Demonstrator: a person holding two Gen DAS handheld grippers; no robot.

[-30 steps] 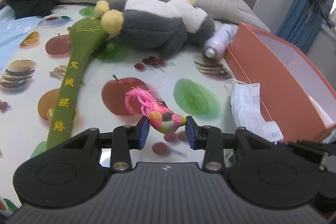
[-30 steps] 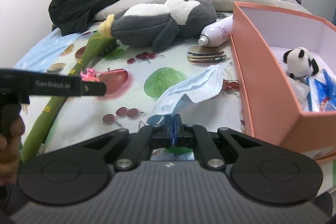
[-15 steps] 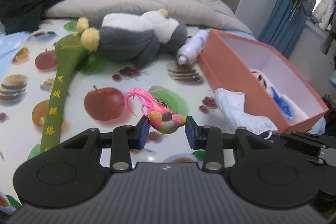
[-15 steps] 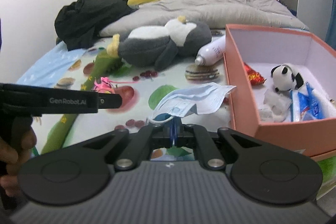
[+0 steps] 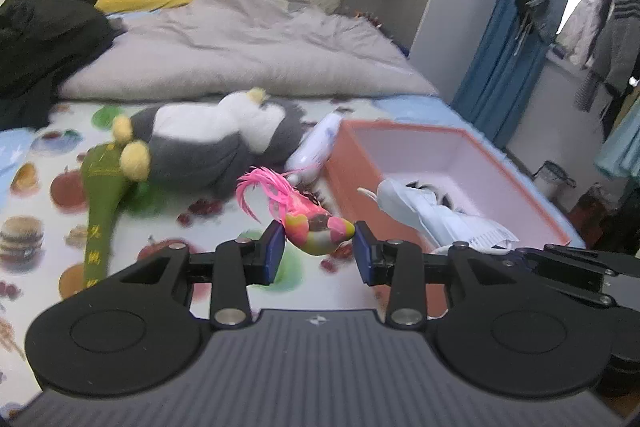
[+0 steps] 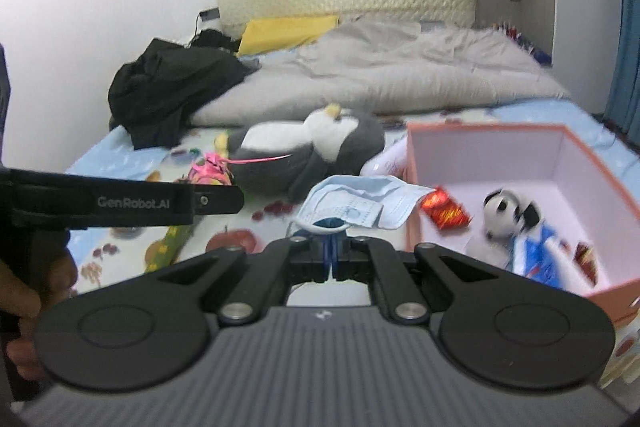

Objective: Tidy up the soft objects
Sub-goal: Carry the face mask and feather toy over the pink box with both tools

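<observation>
With both loads lifted: left gripper [image 5: 314, 245] clamps toy bird [image 5: 316, 233] crosswise; right gripper [image 6: 333, 254], pinching face mask [image 6: 360, 205], probably nearer box [image 6: 416, 227], ahead-right of fingers.

You have a toy bird [image 5: 316, 233] with a hot-pink feathery tail and a pink, yellow-green and brown body. Beside it, the face mask [image 6: 356, 205] is pale blue. The box [image 6: 414, 203] is salmon-orange outside and white inside; in it sit a black-and-white panda plush [image 6: 506, 213] and a shiny red packet [image 6: 444, 213]. Left of the box, the big plush [image 5: 208, 143] is dark grey and white with yellow tufts. The sheet [image 5: 52, 211] under them is white, printed with apples and burgers.
</observation>
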